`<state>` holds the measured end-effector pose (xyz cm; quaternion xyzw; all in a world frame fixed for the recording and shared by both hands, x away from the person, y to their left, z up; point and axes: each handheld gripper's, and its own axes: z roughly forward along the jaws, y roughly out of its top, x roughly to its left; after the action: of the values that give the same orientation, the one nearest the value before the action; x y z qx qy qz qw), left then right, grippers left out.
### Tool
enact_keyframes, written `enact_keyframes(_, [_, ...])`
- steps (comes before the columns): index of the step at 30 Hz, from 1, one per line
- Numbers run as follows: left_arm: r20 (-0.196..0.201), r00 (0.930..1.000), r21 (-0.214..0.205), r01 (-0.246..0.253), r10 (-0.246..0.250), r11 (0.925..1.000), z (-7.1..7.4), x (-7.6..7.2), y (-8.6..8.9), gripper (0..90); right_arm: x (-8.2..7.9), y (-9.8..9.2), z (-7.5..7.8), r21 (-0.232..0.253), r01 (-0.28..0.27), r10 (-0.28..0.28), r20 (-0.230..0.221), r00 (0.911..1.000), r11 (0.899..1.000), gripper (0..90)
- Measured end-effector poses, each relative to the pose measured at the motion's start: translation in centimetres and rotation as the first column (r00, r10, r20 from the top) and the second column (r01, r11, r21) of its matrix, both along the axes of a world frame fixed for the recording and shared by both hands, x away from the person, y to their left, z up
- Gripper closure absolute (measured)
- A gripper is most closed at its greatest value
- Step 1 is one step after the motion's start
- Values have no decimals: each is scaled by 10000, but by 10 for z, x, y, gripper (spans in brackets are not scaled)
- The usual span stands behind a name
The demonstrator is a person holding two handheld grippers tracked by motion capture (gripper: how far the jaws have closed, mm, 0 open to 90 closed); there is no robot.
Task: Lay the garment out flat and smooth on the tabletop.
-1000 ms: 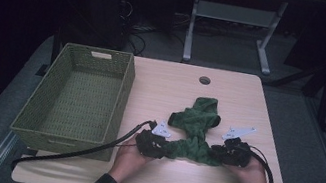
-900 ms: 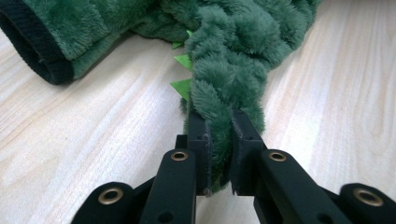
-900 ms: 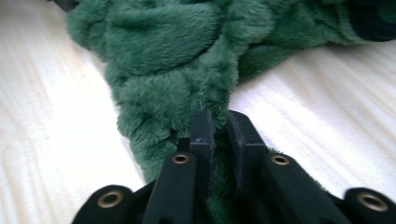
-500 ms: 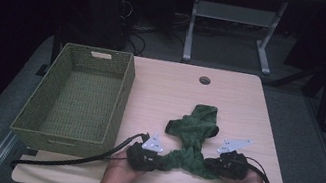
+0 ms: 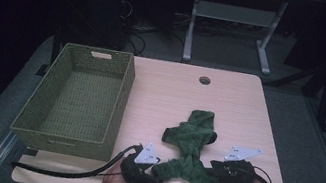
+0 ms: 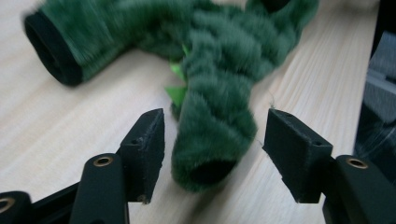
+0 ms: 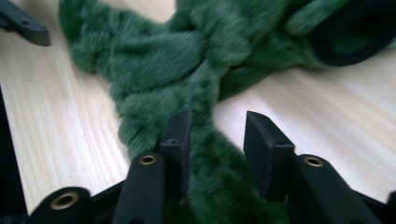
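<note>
High view, contents: one wooden table (image 5: 170,98); one green woven basket (image 5: 76,96) at nine o'clock of the table's middle, nothing in it; one green fuzzy garment (image 5: 190,149), twisted and bunched, lying at five o'clock near the front edge, its two lower ends spread toward the hands.

Left gripper (image 5: 151,169): at the garment's seven o'clock end. Jaws have just been opening; in the left gripper view they stand wide, the cuffed end of the garment (image 6: 212,140) between them but touched by neither pad.

Right gripper (image 5: 218,171): at the garment's four o'clock end. Jaws have just been opening too; in the right gripper view they are partly apart with the fabric (image 7: 205,140) running up between them. Gripped or merely straddled: probably loose.

Step in hand, as judged: letting go after spreading the garment. Handling advice: draw both grippers straight back, low and slow, so the pile does not snag a pad and re-bunch.
</note>
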<state>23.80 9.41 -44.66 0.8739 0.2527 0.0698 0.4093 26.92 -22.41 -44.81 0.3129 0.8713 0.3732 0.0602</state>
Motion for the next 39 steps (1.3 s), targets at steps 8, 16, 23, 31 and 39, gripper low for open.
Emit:
enact_keyframes(8, [464,9896,-736,-1323,1359,9885,11,-18,3,365,4,-6,8,192,451,-456,258,9986,9988,559])
enact_keyframes(16, [963,9683,-728,-2240,2304,9719,2,-48,-3,358,5,-5,7,60,521,-523,357,9980,9986,520])
enact_keyframes(23, [1003,9714,-891,-2069,2154,9743,1,-29,-11,326,8,-9,7,48,758,-760,535,9957,9971,447])
enact_keyframes(31, [1396,9754,-846,-1600,1707,9835,25,31,-18,290,28,-9,16,24,1246,-1244,753,9894,9922,440])
enact_keyframes(39, [1975,9744,-485,-998,1075,9938,47,83,-29,286,62,-12,25,371,1826,-1852,877,9788,9825,454])
